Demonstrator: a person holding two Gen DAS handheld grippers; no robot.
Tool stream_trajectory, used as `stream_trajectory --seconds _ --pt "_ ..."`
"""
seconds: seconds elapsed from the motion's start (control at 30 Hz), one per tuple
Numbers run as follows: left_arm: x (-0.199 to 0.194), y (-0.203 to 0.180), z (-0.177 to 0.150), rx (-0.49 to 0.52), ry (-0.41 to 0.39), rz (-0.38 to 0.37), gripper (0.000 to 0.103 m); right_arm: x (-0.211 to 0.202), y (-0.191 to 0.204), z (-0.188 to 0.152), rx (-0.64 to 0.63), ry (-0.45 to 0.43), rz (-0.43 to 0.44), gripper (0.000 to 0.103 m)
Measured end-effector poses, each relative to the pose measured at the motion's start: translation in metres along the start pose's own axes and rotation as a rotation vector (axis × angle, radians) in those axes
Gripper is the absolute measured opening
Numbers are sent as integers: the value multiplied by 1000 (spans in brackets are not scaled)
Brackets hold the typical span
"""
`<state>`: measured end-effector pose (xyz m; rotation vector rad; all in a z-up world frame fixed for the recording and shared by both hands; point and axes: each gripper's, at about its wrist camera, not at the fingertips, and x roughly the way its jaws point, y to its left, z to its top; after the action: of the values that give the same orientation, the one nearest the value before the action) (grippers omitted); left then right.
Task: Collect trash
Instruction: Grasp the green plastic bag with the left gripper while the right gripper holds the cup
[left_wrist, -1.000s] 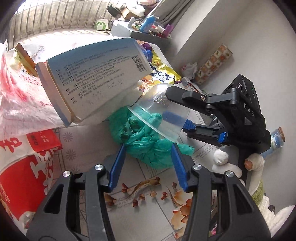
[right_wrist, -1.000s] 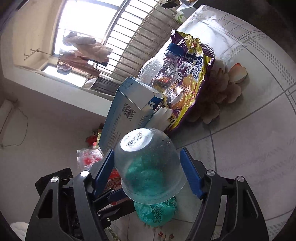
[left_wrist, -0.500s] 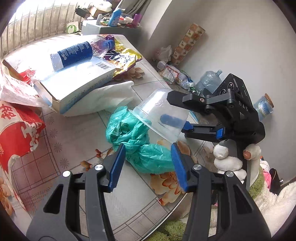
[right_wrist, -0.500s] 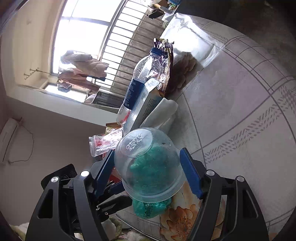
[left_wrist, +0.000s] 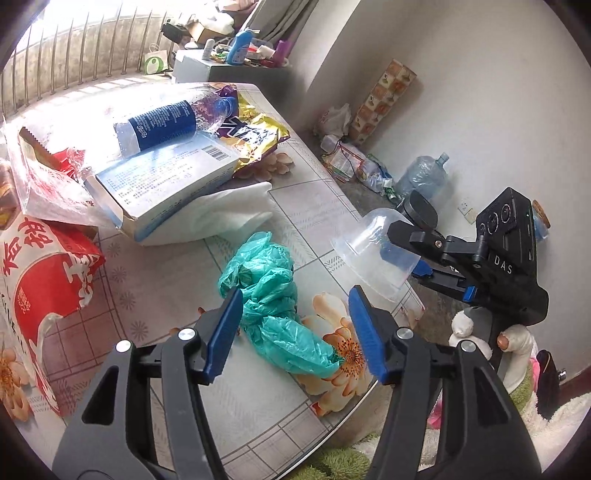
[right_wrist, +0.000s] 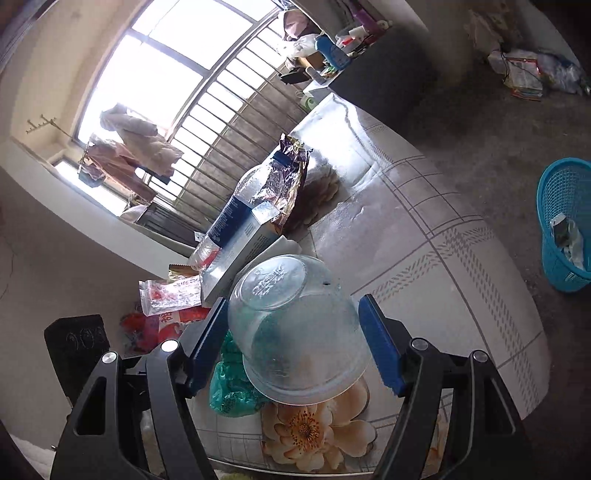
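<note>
Right wrist view | our right claw (right_wrist: 295, 343) grips the clear cup (right_wrist: 295, 332) | we carry it level to the blue basket (right_wrist: 565, 225) | left claw (left_wrist: 295, 332) opening, empty.

The letters "DAS" stand in white on the black body of the right gripper (left_wrist: 402, 254), at 3 o'clock in the left wrist view. A barcode (left_wrist: 216, 154) marks the blue-and-white carton (left_wrist: 166, 184) at 10 o'clock; its fine print is unreadable.

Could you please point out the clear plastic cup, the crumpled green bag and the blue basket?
Clear plastic cup (right_wrist: 295, 328): right wrist view, on its side wall.
Crumpled green bag (left_wrist: 269, 291): left wrist view, on its bunched middle.
Blue basket (right_wrist: 554, 206): right wrist view, on its mesh wall.
</note>
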<state>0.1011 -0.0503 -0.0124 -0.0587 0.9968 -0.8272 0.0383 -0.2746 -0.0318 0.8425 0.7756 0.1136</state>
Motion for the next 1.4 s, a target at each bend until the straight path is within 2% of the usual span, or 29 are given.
stream_trajectory --seconds 0.23,0.4,0.53,0.6,0.83,1.17,1.4 --pt "25 4 14 -10 38 63 56 -11 11 -1 -120 -55 -131 70" --pt "38 6 15 -14 61 98 56 -12 3 -1 -128 -60 -153 70" --pt "45 11 15 -29 88 116 54 -8 -6 -1 -100 -47 -152 70" --pt "48 13 14 -39 103 122 47 -7 -10 -3 -89 -43 -152 70" --pt "50 14 13 -27 102 134 45 -7 -15 -4 -74 -40 -144 70" --pt "34 -5 20 26 52 131 43 -16 -23 -2 -19 -65 -84 69" --pt "33 -36 40 87 15 94 43 -44 -32 7 24 -135 -48 69"
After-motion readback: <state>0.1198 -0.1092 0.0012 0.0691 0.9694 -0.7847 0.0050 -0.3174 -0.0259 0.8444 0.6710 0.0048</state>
